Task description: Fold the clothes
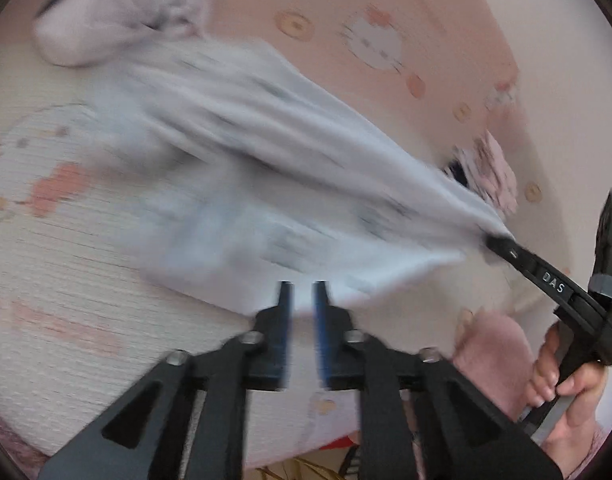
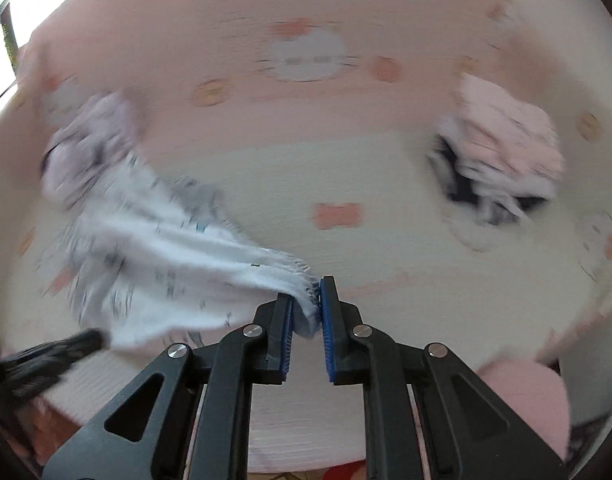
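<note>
Right hand-held gripper [image 2: 306, 308] pinches white garment [image 2: 166, 248].

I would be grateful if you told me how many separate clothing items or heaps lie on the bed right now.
3. A white printed garment stretched from the right tool; a lilac bundle behind it at left; a pink-and-dark heap at right. Blur may hide more.

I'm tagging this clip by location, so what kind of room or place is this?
Probably a bedroom at home: the work surface looks like a bed with a pink cartoon-cat sheet. On it lie a white printed garment and a pile of folded clothes.
</note>
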A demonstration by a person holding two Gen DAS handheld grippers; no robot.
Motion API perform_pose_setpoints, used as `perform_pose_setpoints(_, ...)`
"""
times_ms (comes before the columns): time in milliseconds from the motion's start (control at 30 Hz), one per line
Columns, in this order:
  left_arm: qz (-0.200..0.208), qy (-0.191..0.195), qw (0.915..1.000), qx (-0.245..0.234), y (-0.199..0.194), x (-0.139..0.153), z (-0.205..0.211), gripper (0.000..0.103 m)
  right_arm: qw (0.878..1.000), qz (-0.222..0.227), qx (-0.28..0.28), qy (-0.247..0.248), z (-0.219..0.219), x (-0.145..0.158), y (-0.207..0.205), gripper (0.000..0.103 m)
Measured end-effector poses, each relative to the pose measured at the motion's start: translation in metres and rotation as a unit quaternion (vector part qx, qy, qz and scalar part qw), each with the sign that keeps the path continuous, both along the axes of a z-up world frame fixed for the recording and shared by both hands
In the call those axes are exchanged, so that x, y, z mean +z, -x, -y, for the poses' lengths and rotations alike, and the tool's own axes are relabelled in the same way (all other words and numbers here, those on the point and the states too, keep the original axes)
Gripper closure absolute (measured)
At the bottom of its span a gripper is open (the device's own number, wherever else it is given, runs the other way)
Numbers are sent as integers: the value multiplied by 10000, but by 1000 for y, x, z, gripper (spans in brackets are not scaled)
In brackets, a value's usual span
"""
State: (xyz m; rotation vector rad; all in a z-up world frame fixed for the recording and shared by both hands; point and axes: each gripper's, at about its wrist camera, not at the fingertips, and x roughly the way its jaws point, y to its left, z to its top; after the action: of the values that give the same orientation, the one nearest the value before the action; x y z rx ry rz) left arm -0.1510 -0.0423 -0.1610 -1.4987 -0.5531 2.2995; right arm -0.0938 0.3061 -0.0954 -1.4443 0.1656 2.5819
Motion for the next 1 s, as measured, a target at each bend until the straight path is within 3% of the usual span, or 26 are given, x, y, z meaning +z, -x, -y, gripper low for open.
perform_pose_setpoints(33,-61,66,9998,185,3,0,5,29,9995,137,-114,243,-11,-4,2,83)
perform_pose_setpoints(133,-112,213,9983,538,15,-6,18,27,9892,598,-33,1340,-25,-26,4,51)
perform_pose_setpoints(300,-129,574,9973,432,40,-20,5,27,9777,1114,185,1771,-1,-67,0,43)
perform_pose_setpoints(333,-97,564,9980,262,42,-24,-1,30,9745,1216,317,1858,6,-74,1,43)
perform_pose_setpoints(400,-24,715,9974,38,38,-29,-11,70,9695,1297,791,1923,17,-82,3,43)
perform_pose_setpoints(467,6,869,9962,-104,30,-30,-18,90,9702,1280,817,1886,24,-85,7,41)
perform_pose_setpoints(567,165,687,9971,-268,16,-29,-26,91,9694,1198,789,1992,28,-86,7,37)
perform_pose_setpoints(767,713,142,9950,-688,-23,-33,-49,92,9569,939,556,2690,26,-95,-7,27)
perform_pose_setpoints(900,850,-221,9923,-868,-43,-32,-67,92,9546,817,750,2765,31,-95,-12,30)
perform_pose_setpoints(1000,858,-483,9904,-973,-53,-27,-78,92,9425,1015,994,3024,28,-101,-14,63)
